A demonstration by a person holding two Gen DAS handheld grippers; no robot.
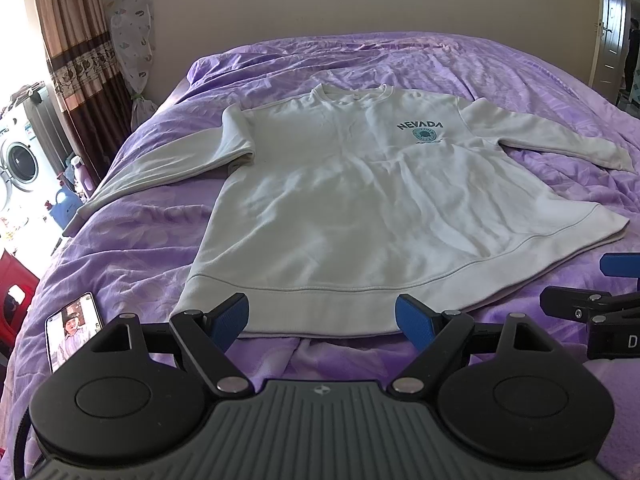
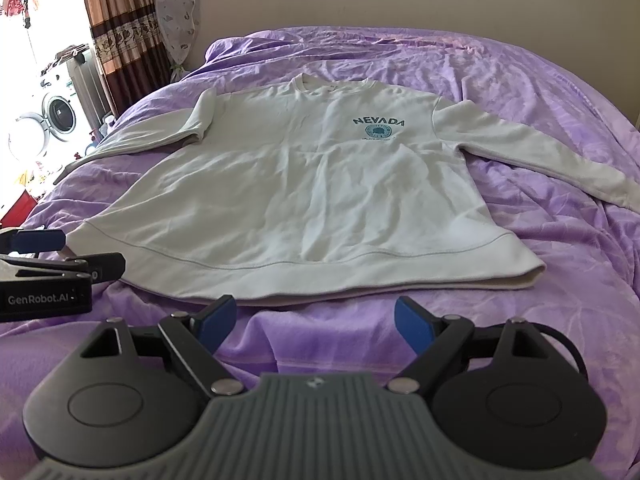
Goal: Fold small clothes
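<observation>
A pale cream long-sleeved sweatshirt (image 1: 340,200) with a teal "NEVADA" chest print lies flat, front up, on the bed's wrinkled purple blanket (image 1: 132,248), sleeves spread to either side and hem nearest the cameras. The left tool (image 1: 322,316) hangs just short of the hem, blue pads wide apart, gripping nothing. The right tool (image 2: 314,318) (likewise spread wide and empty) hovers near the hem. A lit smartphone (image 1: 72,330) rests on the blanket beside the left tool.

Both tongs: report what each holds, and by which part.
Nothing is held. The left tongs and right tongs are open, short of the white long-sleeved Nevada sweatshirt's hem.
</observation>
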